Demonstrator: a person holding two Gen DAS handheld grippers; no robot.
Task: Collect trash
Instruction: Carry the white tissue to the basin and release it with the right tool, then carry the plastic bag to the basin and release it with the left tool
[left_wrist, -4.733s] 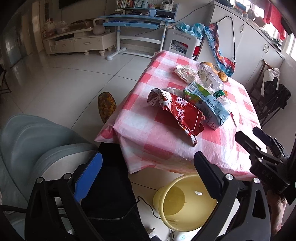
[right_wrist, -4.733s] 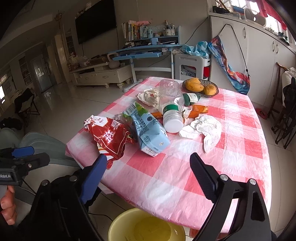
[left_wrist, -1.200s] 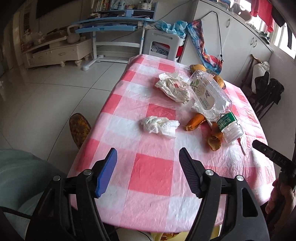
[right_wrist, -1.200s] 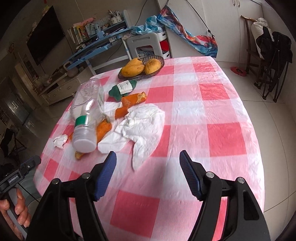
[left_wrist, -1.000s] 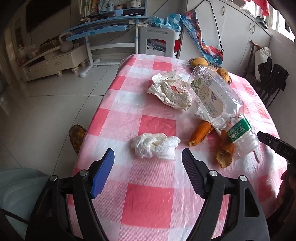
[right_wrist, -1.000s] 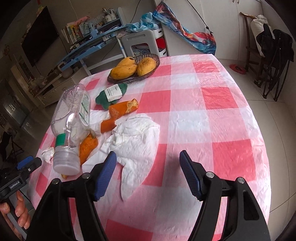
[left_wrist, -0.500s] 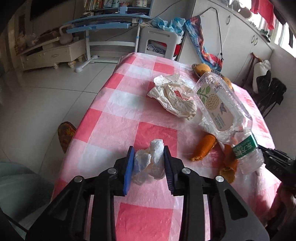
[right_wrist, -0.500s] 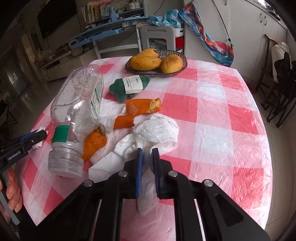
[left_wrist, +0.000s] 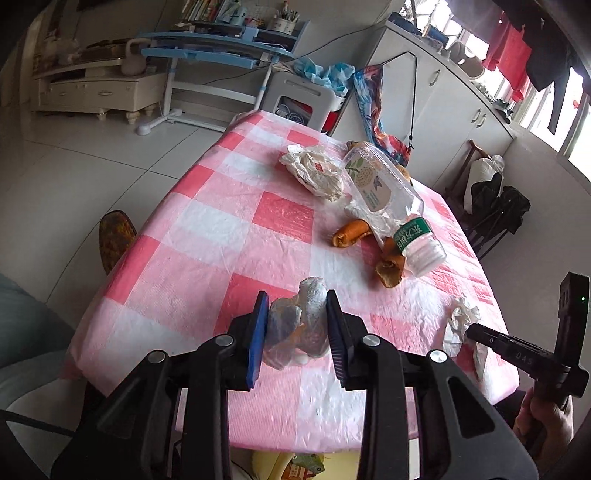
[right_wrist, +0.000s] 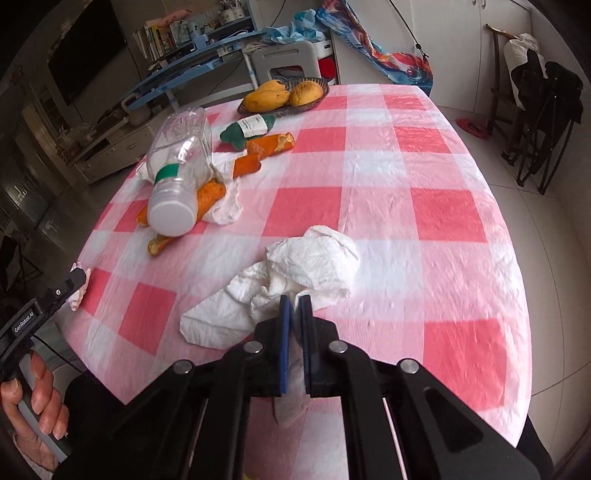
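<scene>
Bottle (right_wrist: 180, 173) and peels (right_wrist: 210, 195) crowd the tablecloth's (right_wrist: 406, 206) left; its right lies open

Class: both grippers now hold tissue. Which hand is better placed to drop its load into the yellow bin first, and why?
Left, probably. The left gripper clamps a compact tissue wad near the table edge, with the yellow bin showing just below. The right gripper pinches a sprawling tissue partly on the cloth.

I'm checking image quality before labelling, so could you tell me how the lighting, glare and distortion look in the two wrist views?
Left wrist view: daylight from the windows at upper right, sheen on the plastic tablecloth, strong fisheye bending with dark corners, crumpled tissue sharp. Right wrist view: the left side of the room darker, soft glare on the tablecloth's far squares, the same barrel distortion, white napkin in focus.
</scene>
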